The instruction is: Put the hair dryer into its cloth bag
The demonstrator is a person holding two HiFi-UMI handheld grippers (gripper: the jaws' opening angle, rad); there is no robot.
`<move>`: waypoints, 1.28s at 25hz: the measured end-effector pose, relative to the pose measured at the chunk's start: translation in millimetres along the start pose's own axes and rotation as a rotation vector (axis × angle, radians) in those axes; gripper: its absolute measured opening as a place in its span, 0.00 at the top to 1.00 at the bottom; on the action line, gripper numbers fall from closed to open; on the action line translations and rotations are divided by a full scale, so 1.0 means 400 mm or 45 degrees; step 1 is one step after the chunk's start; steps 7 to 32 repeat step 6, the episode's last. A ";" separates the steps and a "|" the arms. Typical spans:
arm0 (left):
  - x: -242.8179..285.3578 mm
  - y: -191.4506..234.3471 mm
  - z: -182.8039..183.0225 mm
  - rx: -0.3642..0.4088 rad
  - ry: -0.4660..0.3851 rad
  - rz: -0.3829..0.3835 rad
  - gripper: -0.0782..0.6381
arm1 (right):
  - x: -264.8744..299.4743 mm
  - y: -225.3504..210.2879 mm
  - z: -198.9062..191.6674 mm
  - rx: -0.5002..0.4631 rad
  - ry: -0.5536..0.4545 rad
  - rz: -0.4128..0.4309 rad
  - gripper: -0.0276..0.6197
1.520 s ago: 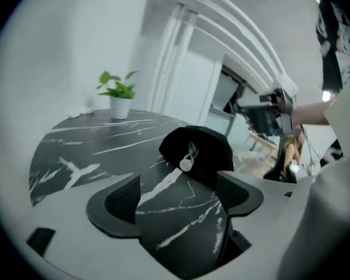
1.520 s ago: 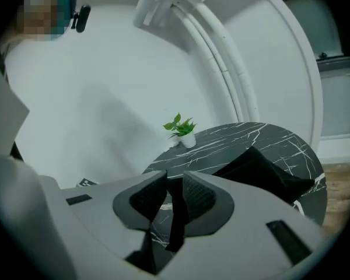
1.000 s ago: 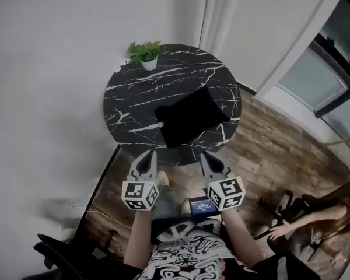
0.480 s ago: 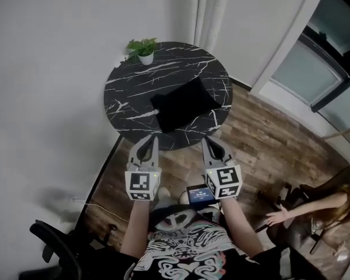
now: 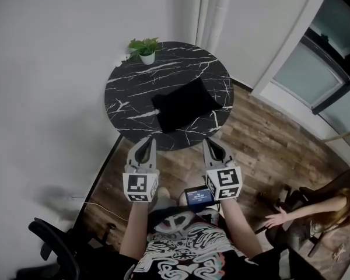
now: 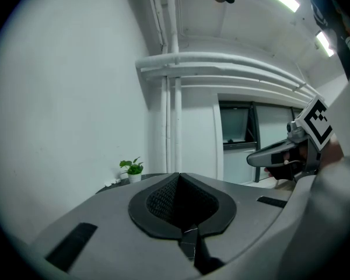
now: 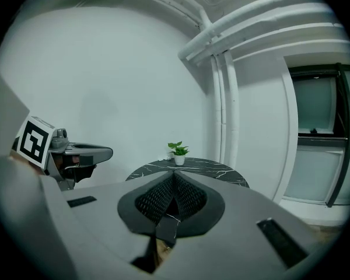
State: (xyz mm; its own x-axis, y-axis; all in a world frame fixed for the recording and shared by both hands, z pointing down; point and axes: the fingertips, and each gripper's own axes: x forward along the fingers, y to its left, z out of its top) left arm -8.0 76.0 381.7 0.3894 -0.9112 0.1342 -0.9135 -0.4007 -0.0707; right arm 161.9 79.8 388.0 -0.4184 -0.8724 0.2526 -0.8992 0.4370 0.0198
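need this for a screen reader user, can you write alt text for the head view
Seen from above, a person holds the left hand-held gripper and right hand-held gripper, both shut, side by side short of a round black marble table. A black cloth bag lies on it, with a small potted plant at the far edge.

Bag (image 5: 182,104) and plant (image 5: 145,49) on table (image 5: 123,90)

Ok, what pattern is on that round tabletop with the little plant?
Black marble with thin white veins. The round tabletop shows best in the head view.
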 end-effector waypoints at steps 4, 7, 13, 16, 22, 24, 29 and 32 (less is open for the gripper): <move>-0.006 0.004 -0.013 0.003 0.005 0.012 0.87 | -0.002 -0.001 -0.006 0.006 0.000 0.008 0.93; -0.006 0.005 -0.019 0.003 0.012 0.017 0.87 | -0.002 -0.003 -0.010 0.010 0.002 0.012 0.93; -0.006 0.005 -0.019 0.003 0.012 0.017 0.87 | -0.002 -0.003 -0.010 0.010 0.002 0.012 0.93; -0.006 0.005 -0.019 0.003 0.012 0.017 0.87 | -0.002 -0.003 -0.010 0.010 0.002 0.012 0.93; -0.006 0.005 -0.019 0.003 0.012 0.017 0.87 | -0.002 -0.003 -0.010 0.010 0.002 0.012 0.93; -0.006 0.005 -0.019 0.003 0.012 0.017 0.87 | -0.002 -0.003 -0.010 0.010 0.002 0.012 0.93; -0.006 0.005 -0.019 0.003 0.012 0.017 0.87 | -0.002 -0.003 -0.010 0.010 0.002 0.012 0.93; -0.006 0.005 -0.019 0.003 0.012 0.017 0.87 | -0.002 -0.003 -0.010 0.010 0.002 0.012 0.93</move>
